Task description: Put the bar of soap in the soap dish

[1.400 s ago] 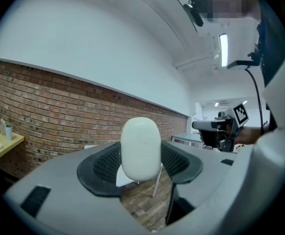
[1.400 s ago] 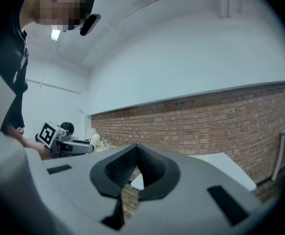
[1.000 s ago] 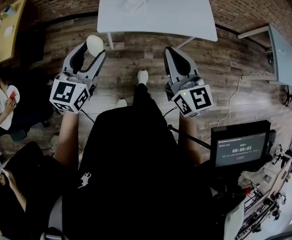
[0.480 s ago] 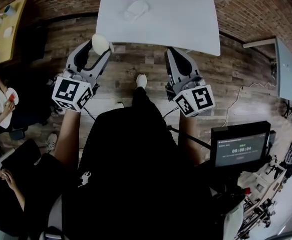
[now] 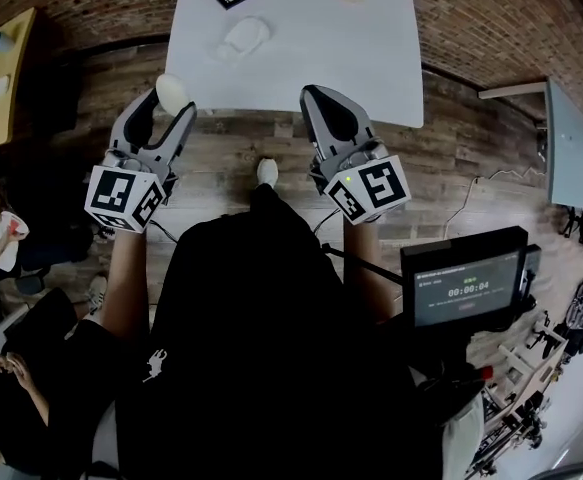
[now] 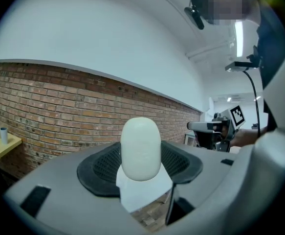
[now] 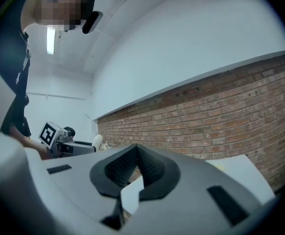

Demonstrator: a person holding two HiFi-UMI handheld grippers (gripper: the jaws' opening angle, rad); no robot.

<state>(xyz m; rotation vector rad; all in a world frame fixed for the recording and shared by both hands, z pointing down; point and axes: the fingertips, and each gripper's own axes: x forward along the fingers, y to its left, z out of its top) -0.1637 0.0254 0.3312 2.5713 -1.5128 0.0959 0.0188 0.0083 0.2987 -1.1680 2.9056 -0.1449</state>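
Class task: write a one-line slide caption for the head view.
Left tongs grip a white soap bar short of the white table bearing the soap dish; right tongs empty.

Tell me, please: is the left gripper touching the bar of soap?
Touching: in the left gripper view, the fingers press both sides of the soap.

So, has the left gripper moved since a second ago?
Yes. The left gripper, holding the soap, has moved forward, up to the near edge of the table.
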